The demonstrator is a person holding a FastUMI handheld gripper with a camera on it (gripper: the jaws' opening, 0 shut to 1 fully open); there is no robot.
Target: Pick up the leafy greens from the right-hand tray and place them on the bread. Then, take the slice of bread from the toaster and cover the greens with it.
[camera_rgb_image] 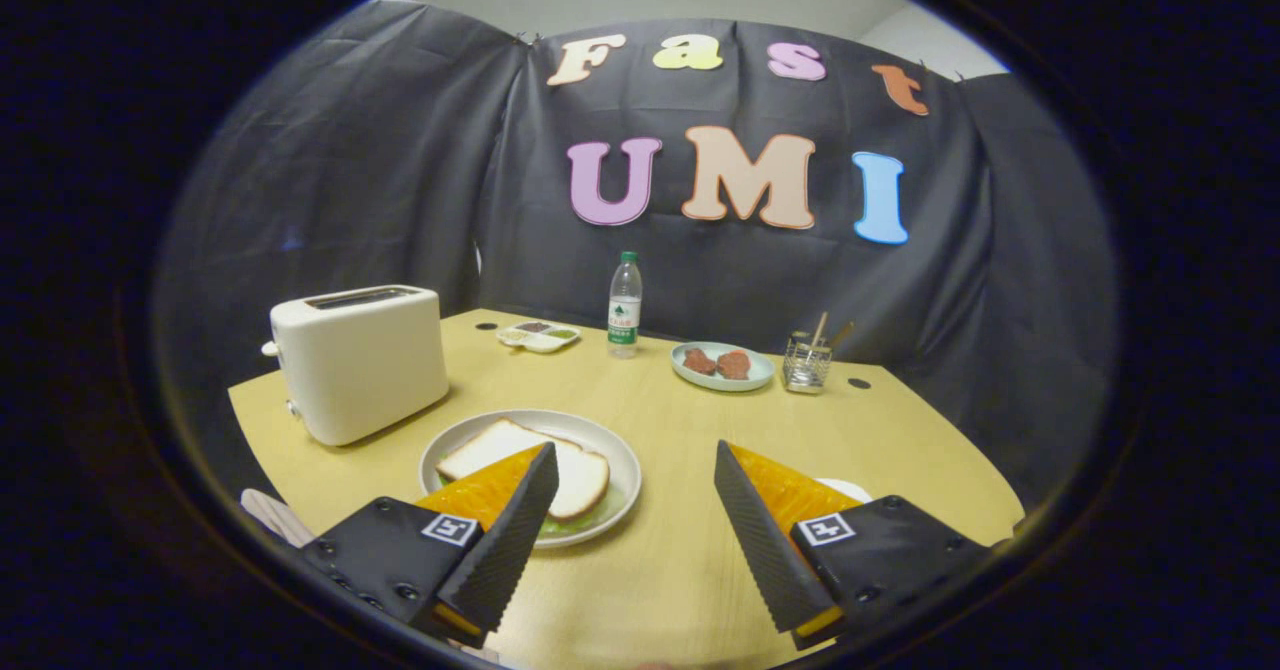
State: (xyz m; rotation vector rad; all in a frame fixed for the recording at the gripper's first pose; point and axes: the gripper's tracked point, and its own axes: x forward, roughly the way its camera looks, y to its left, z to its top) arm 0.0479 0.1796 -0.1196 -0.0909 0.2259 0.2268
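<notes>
**Tool hangs open and empty over a sandwich that looks finished**

Tool (635,470) seen from its own camera: two fingers spread wide apart with nothing between them, hovering above a pale wooden counter (680,560). Take the round white plate (625,462) as the landmark. It sits just ahead of the left finger, which overlaps its near edge. On the plate lies a white bread slice (575,470) with a brown crust, and a fringe of leafy greens (580,522) peeks out from under its near edge, so the greens appear covered already. I cannot tell whether a second slice lies underneath.

Left of the plate stands a boxy cream toaster (360,362); its top slot looks empty from this angle. Beyond the plate, well apart from it, are a small divided white tray (538,336), a clear plastic water bottle with a green label (624,305), a pale blue dish holding two brown meat pieces (722,365) and a wire mesh utensil holder (806,360). Right of the plate, the edge of another white tray (848,488) shows behind the right finger.

Likely risks: the left finger is close to the plate, so a careless sweep could nudge the top slice off the greens or push the plate. A swing leftward could knock the toaster.
</notes>
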